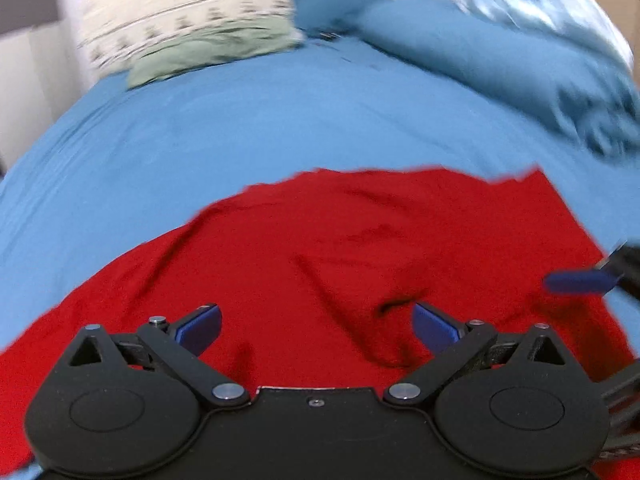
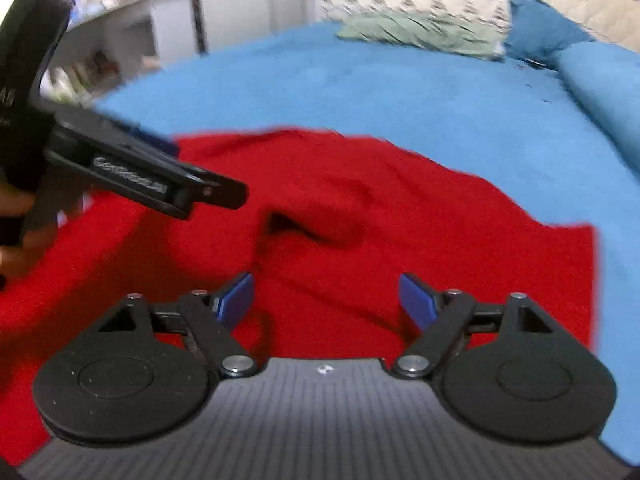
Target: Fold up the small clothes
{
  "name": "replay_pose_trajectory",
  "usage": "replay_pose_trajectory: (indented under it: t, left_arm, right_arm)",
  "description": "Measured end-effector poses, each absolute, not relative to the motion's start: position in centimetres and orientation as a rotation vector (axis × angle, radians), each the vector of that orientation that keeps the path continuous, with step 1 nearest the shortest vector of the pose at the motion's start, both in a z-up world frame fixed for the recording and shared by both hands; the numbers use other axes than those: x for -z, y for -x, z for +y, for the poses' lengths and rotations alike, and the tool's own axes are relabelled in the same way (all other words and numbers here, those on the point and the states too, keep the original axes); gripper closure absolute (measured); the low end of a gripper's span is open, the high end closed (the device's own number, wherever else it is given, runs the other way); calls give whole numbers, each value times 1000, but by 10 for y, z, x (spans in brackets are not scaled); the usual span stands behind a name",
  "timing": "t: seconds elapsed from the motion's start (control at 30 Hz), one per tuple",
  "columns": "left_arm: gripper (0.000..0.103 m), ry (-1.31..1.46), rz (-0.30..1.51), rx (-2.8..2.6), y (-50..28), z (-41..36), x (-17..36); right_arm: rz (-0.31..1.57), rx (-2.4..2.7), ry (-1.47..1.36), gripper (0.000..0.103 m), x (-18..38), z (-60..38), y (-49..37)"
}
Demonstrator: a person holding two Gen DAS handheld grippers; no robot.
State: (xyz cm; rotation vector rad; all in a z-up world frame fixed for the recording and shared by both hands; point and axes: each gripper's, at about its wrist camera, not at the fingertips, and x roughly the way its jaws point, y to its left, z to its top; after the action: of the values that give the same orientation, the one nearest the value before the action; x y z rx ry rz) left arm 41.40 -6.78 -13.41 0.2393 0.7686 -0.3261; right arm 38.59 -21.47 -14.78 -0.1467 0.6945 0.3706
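A red garment [image 1: 320, 248] lies spread and wrinkled on the blue bed sheet [image 1: 240, 120]. It also shows in the right wrist view [image 2: 360, 208], with a raised fold near its middle. My left gripper [image 1: 316, 326] hovers low over the garment's near part, open and empty. My right gripper [image 2: 326, 300] is also open and empty over the garment. The right gripper's blue fingertip [image 1: 576, 282] shows at the right edge of the left wrist view. The left gripper's black body [image 2: 152, 172] crosses the left side of the right wrist view.
A green pillow [image 1: 216, 50] and a patterned white pillow [image 1: 180, 20] lie at the head of the bed. A bunched blue blanket [image 1: 500, 60] lies at the right. Shelves [image 2: 112, 32] stand beyond the bed's left side.
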Motion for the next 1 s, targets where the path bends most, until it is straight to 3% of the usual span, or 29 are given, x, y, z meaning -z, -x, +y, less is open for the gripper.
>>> replay_pose_trajectory:
  t: [0.07, 0.27, 0.6, 0.83, 0.9, 0.93, 0.97, 1.0]
  left_arm:
    - [15, -301, 768, 330, -418, -86, 147]
    - [29, -198, 778, 266, -438, -83, 166]
    - [33, 296, 782, 131, -412, 13, 170]
    - [25, 244, 762, 187, -411, -2, 168]
    - [41, 215, 756, 173, -415, -6, 168]
    - [73, 193, 757, 154, -416, -8, 167]
    - [93, 170, 761, 128, -420, -9, 167]
    - [94, 165, 758, 111, -421, -8, 165]
  right_arm:
    - [701, -309, 195, 8, 152, -223, -374]
    - [698, -217, 108, 8, 163, -249, -350]
    - [734, -51, 14, 8, 174, -281, -362]
    - [739, 28, -32, 4, 178, -306, -358]
    - [736, 40, -31, 4, 179, -309, -357]
    - [734, 47, -29, 4, 179, -309, -358]
    - [729, 52, -27, 4, 179, -310, -358]
    - [725, 56, -24, 3, 179, -311, -358]
